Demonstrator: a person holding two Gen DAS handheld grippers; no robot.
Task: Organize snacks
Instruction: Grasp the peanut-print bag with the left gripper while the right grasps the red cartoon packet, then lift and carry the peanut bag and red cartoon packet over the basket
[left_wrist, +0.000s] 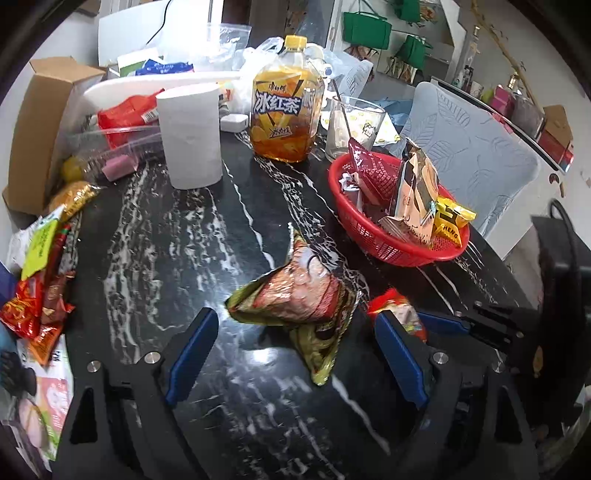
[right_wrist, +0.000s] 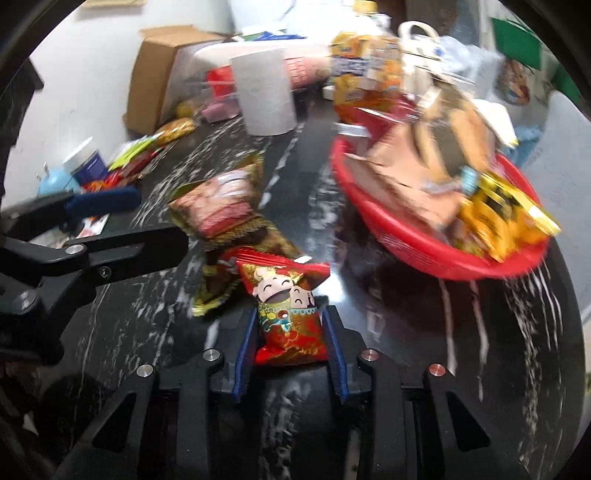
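A gold-and-pink snack packet (left_wrist: 295, 295) lies on the black marble table (left_wrist: 166, 258). My left gripper (left_wrist: 295, 317) stands open around its near end, and the blue pads (left_wrist: 192, 350) do not touch it. To its right, a small red packet with cartoon figures (right_wrist: 288, 314) sits between the pads of my right gripper (right_wrist: 290, 317), which is shut on it. The same red packet (left_wrist: 399, 310) shows beside my left gripper's right finger. A red basket (left_wrist: 388, 251) holding several snack packets stands at the right. It is blurred in the right wrist view (right_wrist: 406, 251).
A toilet paper roll (left_wrist: 190, 136), an iced tea bottle (left_wrist: 286, 107) and a glass (left_wrist: 351, 125) stand at the back. A cardboard box (left_wrist: 44, 122) and a heap of snack packets (left_wrist: 40, 288) fill the left edge. A pale chair back (left_wrist: 472, 158) rises behind the basket.
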